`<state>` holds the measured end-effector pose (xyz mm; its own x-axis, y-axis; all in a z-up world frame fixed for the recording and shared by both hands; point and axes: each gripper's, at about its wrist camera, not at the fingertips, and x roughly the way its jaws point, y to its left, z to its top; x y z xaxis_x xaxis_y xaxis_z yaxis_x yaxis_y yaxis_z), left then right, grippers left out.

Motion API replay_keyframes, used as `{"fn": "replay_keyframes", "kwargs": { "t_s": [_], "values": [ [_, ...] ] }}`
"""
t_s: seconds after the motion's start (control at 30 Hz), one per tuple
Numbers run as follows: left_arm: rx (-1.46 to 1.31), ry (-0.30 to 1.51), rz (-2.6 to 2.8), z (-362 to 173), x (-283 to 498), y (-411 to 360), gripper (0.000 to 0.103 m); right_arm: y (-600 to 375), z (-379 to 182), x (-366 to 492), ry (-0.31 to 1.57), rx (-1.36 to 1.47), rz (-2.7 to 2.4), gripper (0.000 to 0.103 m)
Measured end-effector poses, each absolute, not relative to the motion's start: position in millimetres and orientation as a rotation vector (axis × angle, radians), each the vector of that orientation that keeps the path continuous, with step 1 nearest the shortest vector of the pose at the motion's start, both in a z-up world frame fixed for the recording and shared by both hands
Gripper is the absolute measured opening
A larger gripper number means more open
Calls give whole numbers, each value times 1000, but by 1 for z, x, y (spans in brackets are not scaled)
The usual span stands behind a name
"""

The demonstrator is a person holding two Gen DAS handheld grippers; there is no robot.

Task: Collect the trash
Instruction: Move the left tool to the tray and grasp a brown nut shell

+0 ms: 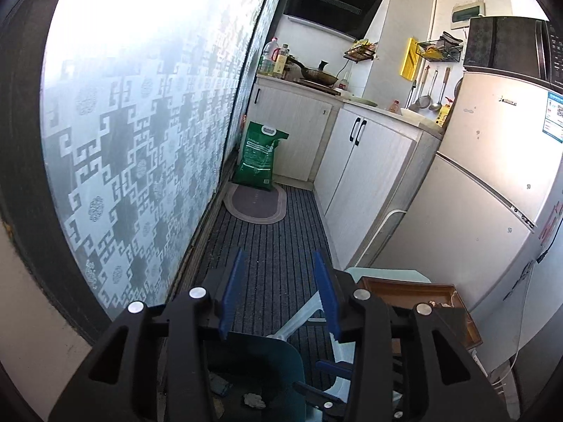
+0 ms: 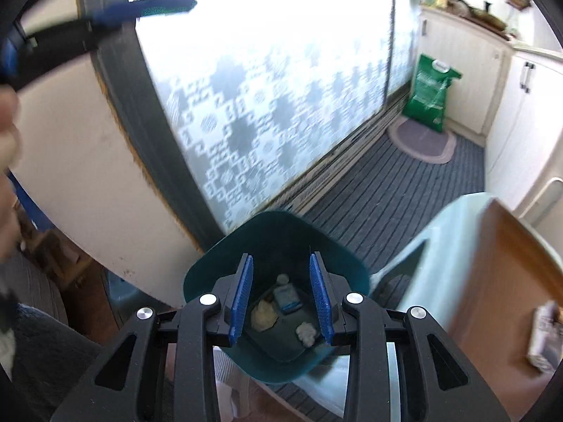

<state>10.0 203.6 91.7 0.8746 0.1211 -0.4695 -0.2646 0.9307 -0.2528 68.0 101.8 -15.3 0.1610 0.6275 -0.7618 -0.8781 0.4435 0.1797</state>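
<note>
Landmark for all positions: the dark teal plastic waste bin, square-mouthed with rounded corners, standing on the grey striped floor mat.

Right hand-held gripper — directly above the bin mouth, pointing steeply down into it. Blue pads spread apart, nothing between them; the bin floor shows through the gap.

Trash, all lying on the bin floor: a crumpled yellowish wad, a small white crumpled ball beside it, and a blue-and-white flat packet just behind both.

Left hand-held gripper — above and behind the bin, aimed along the floor mat toward the kitchen cabinets. Pads spread, gap empty. In its view the bin sits below the jaws, with a white crumpled scrap visible inside. In the right wrist view this gripper appears blurred at upper left, well above the bin.

Beside the bin, on its right: a pale mint plastic stool carrying a brown wooden tray. A white crumpled item lies on the tray — too blurred to identify.

Beyond the bin, far end of the mat: a green sack leaning against the white cabinet.
</note>
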Motion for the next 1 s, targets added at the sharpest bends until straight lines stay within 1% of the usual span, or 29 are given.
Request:
{"fn": "replay_keyframes", "kwargs": {
  "t_s": [0.27, 0.47, 0.73, 0.8, 0.9, 1.0],
  "values": [
    [-289, 477, 128, 96, 45, 153, 47, 23, 9, 108, 847, -256, 980, 34],
    [-272, 508, 46, 90, 74, 110, 49, -47, 19, 135, 819, -229, 864, 34],
    [-170, 659, -55, 54, 134, 39, 49, -138, 20, 174, 845, -258, 780, 34],
    [-163, 694, -83, 43, 146, 23, 49, -150, 15, 181, 871, -269, 827, 34],
    [-148, 732, -97, 32, 160, 6, 49, -158, 9, 184, 852, -368, 865, 34],
    [-137, 776, -105, 21, 175, -8, 50, -163, 5, 191, 852, -404, 885, 34]
  ]
}}
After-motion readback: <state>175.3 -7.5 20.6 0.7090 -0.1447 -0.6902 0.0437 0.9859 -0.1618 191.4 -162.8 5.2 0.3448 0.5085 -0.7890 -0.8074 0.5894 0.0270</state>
